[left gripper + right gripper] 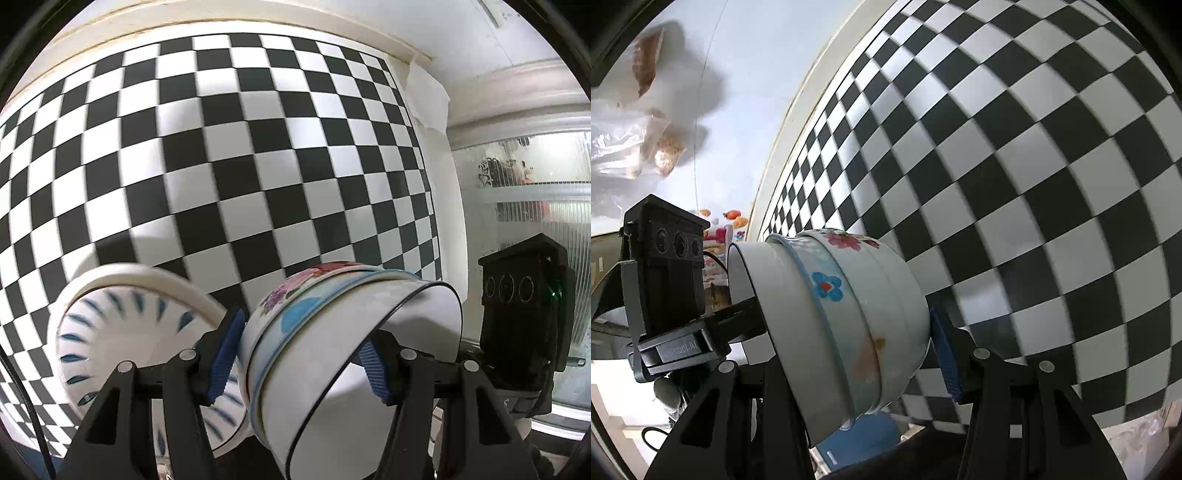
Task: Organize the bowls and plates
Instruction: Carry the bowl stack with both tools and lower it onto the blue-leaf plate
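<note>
Nested bowls (332, 332) clamped between left tool (299, 354) pads.

The left wrist camera looks along its fingers, very close to the stack of nested bowls (332, 343), facing the checkered surface (258, 147). The right wrist camera faces the same stack (846, 325) from the opposite side, equally near. Both views share stack and checkered surface (1034, 166).

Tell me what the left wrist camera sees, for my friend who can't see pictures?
The left gripper squeezes a stack of nested bowls tipped on its side, a blue pad on each side. Behind is a checkered cloth, with a white bowl with blue dashes at lower left and the other gripper's black body at right.
</note>
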